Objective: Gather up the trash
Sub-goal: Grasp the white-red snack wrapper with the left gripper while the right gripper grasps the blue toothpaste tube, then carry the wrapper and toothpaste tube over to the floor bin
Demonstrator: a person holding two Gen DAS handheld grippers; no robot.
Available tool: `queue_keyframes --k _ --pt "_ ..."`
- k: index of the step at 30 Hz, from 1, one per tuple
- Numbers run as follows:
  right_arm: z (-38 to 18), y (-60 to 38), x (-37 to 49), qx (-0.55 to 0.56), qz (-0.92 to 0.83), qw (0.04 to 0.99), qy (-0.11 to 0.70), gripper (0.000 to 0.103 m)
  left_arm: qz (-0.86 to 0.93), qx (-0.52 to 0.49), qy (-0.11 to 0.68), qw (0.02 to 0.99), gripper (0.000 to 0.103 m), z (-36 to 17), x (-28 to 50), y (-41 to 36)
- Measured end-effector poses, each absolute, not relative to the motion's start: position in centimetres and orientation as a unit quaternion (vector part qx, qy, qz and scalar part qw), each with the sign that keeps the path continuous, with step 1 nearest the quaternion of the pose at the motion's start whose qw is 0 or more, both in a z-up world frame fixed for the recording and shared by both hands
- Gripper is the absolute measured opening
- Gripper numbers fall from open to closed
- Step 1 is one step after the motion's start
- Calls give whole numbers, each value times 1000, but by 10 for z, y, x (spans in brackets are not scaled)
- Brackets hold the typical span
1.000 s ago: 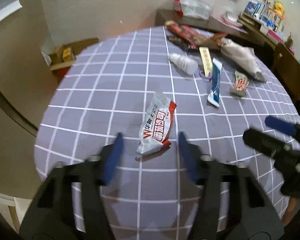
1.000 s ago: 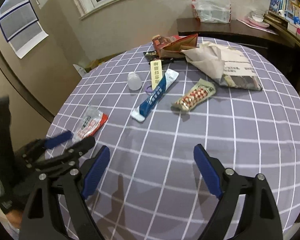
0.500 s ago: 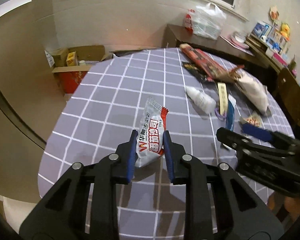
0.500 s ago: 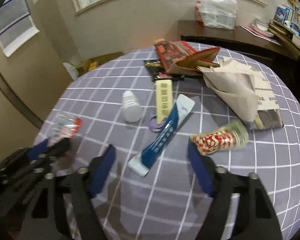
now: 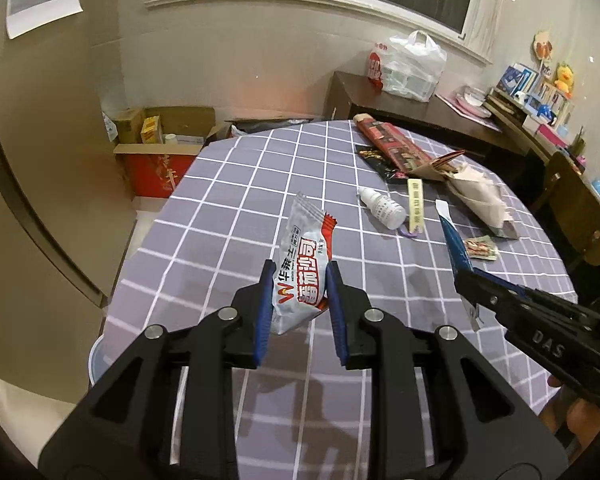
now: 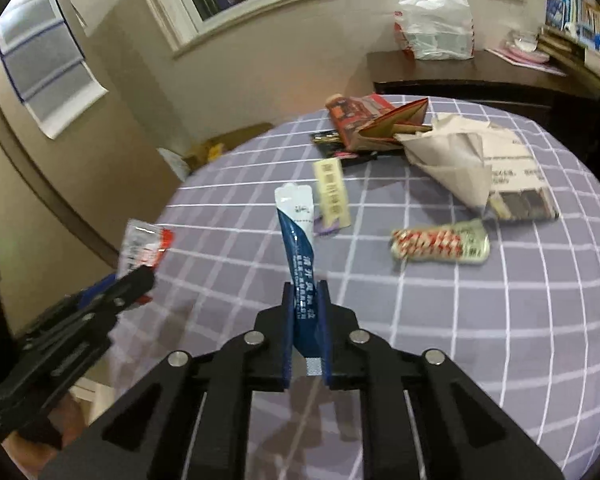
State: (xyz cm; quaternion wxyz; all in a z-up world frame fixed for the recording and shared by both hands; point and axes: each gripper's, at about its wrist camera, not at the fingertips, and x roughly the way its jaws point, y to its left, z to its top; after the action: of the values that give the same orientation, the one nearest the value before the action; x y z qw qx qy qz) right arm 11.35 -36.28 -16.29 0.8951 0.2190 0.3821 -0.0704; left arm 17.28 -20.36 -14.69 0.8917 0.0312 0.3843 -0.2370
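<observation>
My left gripper (image 5: 300, 280) is shut on a white and red snack wrapper (image 5: 303, 264), held up off the grey checked tablecloth (image 5: 236, 216). My right gripper (image 6: 305, 292) is shut on a blue and white sachet (image 6: 300, 236) that sticks up and away from its jaws. In the left wrist view the right gripper (image 5: 466, 280) comes in from the right with the blue sachet (image 5: 454, 240). From the right wrist, the left gripper (image 6: 140, 276) with its wrapper (image 6: 142, 242) shows at the left edge.
On the cloth lie a small white bottle (image 5: 382, 206), a yellow strip (image 5: 415, 200), a red-white candy wrapper (image 6: 440, 242), crumpled paper (image 6: 476, 160) and a red box (image 6: 364, 120). Cardboard boxes (image 5: 160, 148) stand on the floor at left. A dark sideboard (image 5: 412, 108) holds a plastic bag (image 5: 410, 66).
The left gripper shut on the snack wrapper and lifted it off the cloth. The right gripper moved to the blue sachet, shut on it and raised it.
</observation>
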Motion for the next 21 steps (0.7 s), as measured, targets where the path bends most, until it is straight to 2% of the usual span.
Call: queue_keyframes --k 9,21 --pt "-138 -296 92 209 -9 904 372 11 -217 10 366 905 25 -126 136 -152" --pt "-129 -197 102 184 74 900 388 11 -157 -32 363 918 25 -126 118 -55"
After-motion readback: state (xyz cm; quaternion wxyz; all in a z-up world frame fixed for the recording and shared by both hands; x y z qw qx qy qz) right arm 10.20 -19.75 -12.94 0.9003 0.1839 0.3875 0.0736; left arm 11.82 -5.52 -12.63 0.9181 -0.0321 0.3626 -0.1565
